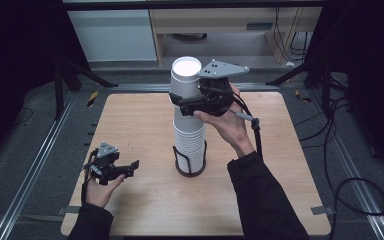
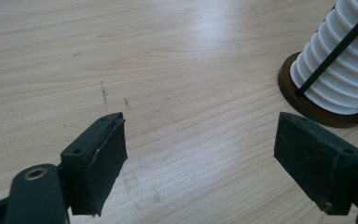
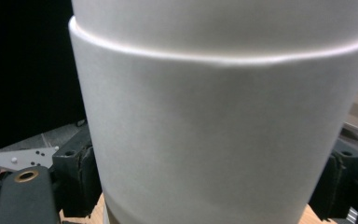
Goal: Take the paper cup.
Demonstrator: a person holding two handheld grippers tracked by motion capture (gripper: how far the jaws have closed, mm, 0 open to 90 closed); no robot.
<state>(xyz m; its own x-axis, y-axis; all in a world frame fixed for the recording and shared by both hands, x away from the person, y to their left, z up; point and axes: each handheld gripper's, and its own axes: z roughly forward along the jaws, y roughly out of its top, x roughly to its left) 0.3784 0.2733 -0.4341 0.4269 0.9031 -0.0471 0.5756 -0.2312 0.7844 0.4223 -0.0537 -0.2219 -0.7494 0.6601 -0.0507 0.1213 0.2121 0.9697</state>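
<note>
Left tongs: sitting low over the near-left part of the desk, jaws standing wide apart with nothing between them; in the left gripper view they are framing bare wood.
Left hand: resting at the near edge, well apart from the work.
Cup stack: standing upright in the middle of the desk, to the right of and farther off than the left tongs; white paper cups nested mouth-up, rims forming ridges.
Stack holder: dark round base with thin black wire uprights, hugging the foot of the stack; the base is showing at the right of the left gripper view.
Top cup: sitting at the summit of the stack, mouth opening upward, long axis vertical and in line with the stack below; its wall is crossing the right gripper view close up.
Right tongs: reaching in level from the right, jaws closing on the top cup's wall from both sides, gripping it below the rim.
Right hand: the nearer hand by far, holding its tongs high above the desk.
Deciding relation: the gripped cup is lying straight above the rest, so I judge a pull along the vertical axis is needed to free it.
Risk: judged, cups beneath may be clinging and rising with it.
</note>
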